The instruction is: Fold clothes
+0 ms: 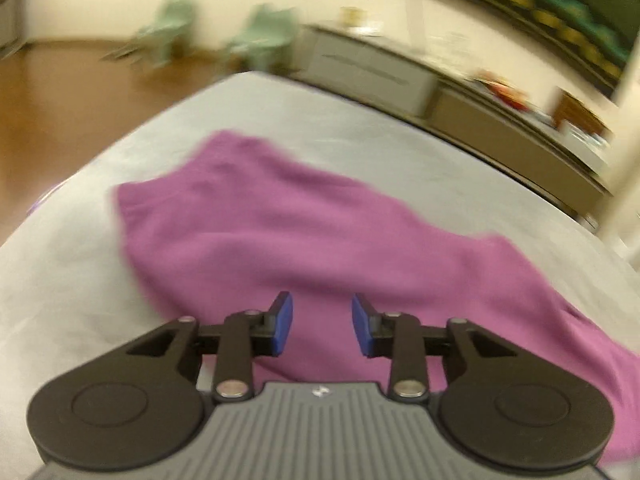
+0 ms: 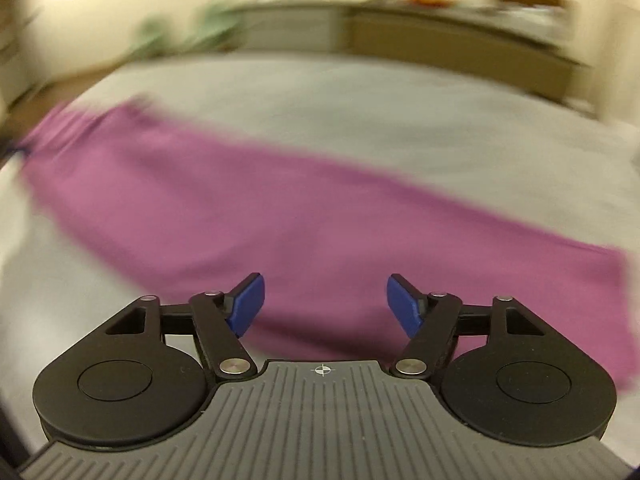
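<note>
Left gripper (image 1: 322, 326): jaws parted with a moderate gap, blue pads facing each other, nothing between them; purple cloth shows through the gap.
Right gripper (image 2: 325, 306): jaws spread wider than the left pair, blue pads angled outward, nothing held.
Purple garment (image 1: 304, 236): lies spread on the grey sheet right ahead of the left gripper's pads and runs past them to the right, out to the frame's lower right edge; its far end narrows ahead and to the left.
Purple garment in the right wrist view (image 2: 280, 216): a long band stretching from far ahead on the left to close by on the right, passing directly ahead of both pads; whether either gripper touches the cloth cannot be told.
Grey sheet (image 1: 72, 280): covers the surface under the garment, bare to the left of the left gripper and beyond the cloth's far edge.
Wooden floor (image 1: 80, 92): ahead and to the left, past the edge of the sheet.
Pale green chairs (image 1: 256, 40): two, far ahead against the cream wall, blurred.
Low cabinet (image 1: 368, 72): far ahead and to the right, along the wall; small items on top are too blurred to name.
Sharpness: both views are smeared, the right wrist view more so.
</note>
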Action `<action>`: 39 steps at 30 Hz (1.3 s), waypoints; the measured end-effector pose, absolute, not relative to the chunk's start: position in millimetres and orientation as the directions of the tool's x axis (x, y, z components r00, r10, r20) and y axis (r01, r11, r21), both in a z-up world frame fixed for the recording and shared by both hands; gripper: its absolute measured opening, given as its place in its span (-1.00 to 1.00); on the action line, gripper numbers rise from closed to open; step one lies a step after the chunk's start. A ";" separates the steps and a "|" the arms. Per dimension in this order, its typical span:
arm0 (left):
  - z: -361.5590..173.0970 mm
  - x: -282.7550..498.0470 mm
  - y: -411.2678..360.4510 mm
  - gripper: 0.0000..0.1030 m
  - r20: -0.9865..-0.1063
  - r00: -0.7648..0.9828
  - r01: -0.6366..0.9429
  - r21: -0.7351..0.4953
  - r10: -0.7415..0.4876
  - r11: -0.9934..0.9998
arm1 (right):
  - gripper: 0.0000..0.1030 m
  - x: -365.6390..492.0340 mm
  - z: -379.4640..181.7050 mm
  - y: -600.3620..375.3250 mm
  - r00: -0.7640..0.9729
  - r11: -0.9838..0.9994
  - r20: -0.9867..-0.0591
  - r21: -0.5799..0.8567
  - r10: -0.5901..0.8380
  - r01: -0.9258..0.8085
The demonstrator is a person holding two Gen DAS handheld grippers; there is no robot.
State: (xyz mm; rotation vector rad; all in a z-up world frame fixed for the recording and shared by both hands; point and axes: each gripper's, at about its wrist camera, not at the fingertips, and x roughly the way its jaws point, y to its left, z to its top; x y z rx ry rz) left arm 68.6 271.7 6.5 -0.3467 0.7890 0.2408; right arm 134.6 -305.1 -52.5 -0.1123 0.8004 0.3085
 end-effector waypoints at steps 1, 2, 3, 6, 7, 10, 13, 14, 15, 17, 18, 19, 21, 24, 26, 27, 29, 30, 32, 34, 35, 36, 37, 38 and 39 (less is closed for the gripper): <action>6.7 71.0 255.1 -0.27 -0.722 0.690 -0.289 -0.212 0.050 0.934 | 0.39 140.7 -52.0 -326.3 0.687 0.973 -0.708 -0.001 0.162 -0.232; 3.7 74.5 239.6 -0.24 -0.721 0.693 -0.244 -0.214 0.016 0.946 | 0.39 146.4 -53.8 -347.2 0.709 0.987 -0.697 -0.018 0.104 -0.162; -0.8 78.7 224.5 -0.23 -0.724 0.689 -0.204 -0.225 -0.023 0.953 | 0.33 151.1 -58.7 -366.0 0.717 0.993 -0.694 -0.026 0.065 -0.115; -23.8 92.1 193.9 -0.23 -0.757 0.647 -0.140 -0.241 -0.096 0.960 | 0.20 159.8 -77.2 -390.4 0.674 0.998 -0.738 -0.014 0.032 -0.062; -27.9 93.6 187.0 -0.23 -0.764 0.641 -0.137 -0.211 -0.076 0.968 | 0.22 160.9 -82.1 -393.7 0.660 0.998 -0.751 -0.015 0.027 -0.058; -35.2 97.1 174.0 -0.24 -0.776 0.630 -0.129 -0.140 -0.028 0.982 | 0.48 156.4 -83.6 -413.8 0.652 0.998 -0.758 -0.063 -0.030 -0.027; -33.7 97.4 174.1 -0.20 -0.780 0.625 -0.124 -0.148 -0.038 0.981 | 0.61 156.6 -78.8 -421.3 0.656 0.984 -0.740 -0.173 -0.150 0.030; -31.5 96.7 174.6 -0.19 -0.777 0.627 -0.116 -0.157 -0.050 0.981 | 0.61 155.9 -76.9 -420.6 0.663 0.976 -0.725 -0.215 -0.189 0.043; -28.2 94.4 175.7 -0.14 -0.767 0.638 -0.107 -0.171 -0.064 0.980 | 0.56 153.7 -75.3 -419.5 0.674 0.966 -0.705 -0.254 -0.219 0.049; -23.6 91.6 182.8 0.02 -0.747 0.658 -0.102 -0.213 -0.095 0.972 | 0.45 148.8 -68.4 -404.5 0.728 0.951 -0.647 -0.310 -0.228 0.022; -26.1 89.4 187.1 0.06 -0.743 0.660 -0.120 -0.251 -0.112 0.961 | 0.45 147.2 -64.7 -395.2 0.756 0.950 -0.625 -0.313 -0.195 -0.014; -28.6 87.2 191.4 0.06 -0.739 0.661 -0.137 -0.288 -0.129 0.948 | 0.45 145.0 -62.8 -383.1 0.778 0.947 -0.609 -0.316 -0.156 -0.058; -33.7 82.7 200.0 0.06 -0.729 0.666 -0.171 -0.360 -0.162 0.917 | 0.45 139.2 -61.3 -355.7 0.806 0.929 -0.586 -0.338 -0.085 -0.147; -41.2 76.1 212.9 0.05 -0.708 0.674 -0.220 -0.464 -0.209 0.858 | 0.46 132.8 -65.4 -315.8 0.817 0.884 -0.576 -0.391 -0.018 -0.256; -46.3 71.7 221.5 0.04 -0.692 0.681 -0.251 -0.528 -0.239 0.811 | 0.47 127.3 -69.3 -296.3 0.814 0.865 -0.581 -0.401 0.014 -0.301; -48.8 69.5 225.8 0.03 -0.683 0.685 -0.266 -0.559 -0.254 0.785 | 0.48 124.2 -71.4 -286.9 0.812 0.856 -0.583 -0.404 0.030 -0.322; -53.8 65.0 234.4 0.04 -0.663 0.694 -0.294 -0.618 -0.281 0.729 | 0.50 117.3 -77.7 -272.0 0.808 0.837 -0.587 -0.417 0.050 -0.354; -56.3 62.8 238.7 0.05 -0.652 0.699 -0.307 -0.645 -0.294 0.699 | 0.50 113.4 -80.4 -266.6 0.808 0.828 -0.586 -0.426 0.054 -0.364; -61.0 59.3 245.6 0.04 -0.634 0.707 -0.328 -0.687 -0.314 0.648 | 0.52 106.1 -84.6 -256.6 0.808 0.811 -0.585 -0.441 0.064 -0.384; -64.6 58.7 246.6 0.05 -0.630 0.710 -0.332 -0.694 -0.316 0.638 | 0.53 99.9 -84.8 -248.9 0.810 0.808 -0.582 -0.441 0.075 -0.392; -65.9 58.9 246.9 0.05 -0.629 0.710 -0.333 -0.696 -0.317 0.636 | 0.53 99.0 -84.1 -245.8 0.810 0.808 -0.581 -0.440 0.076 -0.392; -66.8 59.7 246.7 0.06 -0.629 0.709 -0.332 -0.697 -0.318 0.636 | 0.54 98.2 -83.4 -242.6 0.810 0.807 -0.582 -0.440 0.078 -0.394; -67.9 60.1 246.5 0.06 -0.630 0.708 -0.333 -0.697 -0.319 0.635 | 0.54 97.2 -83.1 -239.6 0.810 0.806 -0.582 -0.440 0.080 -0.396; -68.3 59.8 245.8 0.06 -0.630 0.708 -0.333 -0.698 -0.321 0.634 | 0.54 96.1 -82.8 -236.3 0.810 0.805 -0.580 -0.438 0.085 -0.399; -67.7 59.1 244.6 0.06 -0.627 0.709 -0.329 -0.698 -0.323 0.636 | 0.54 95.1 -82.1 -233.0 0.808 0.808 -0.581 -0.429 0.095 -0.404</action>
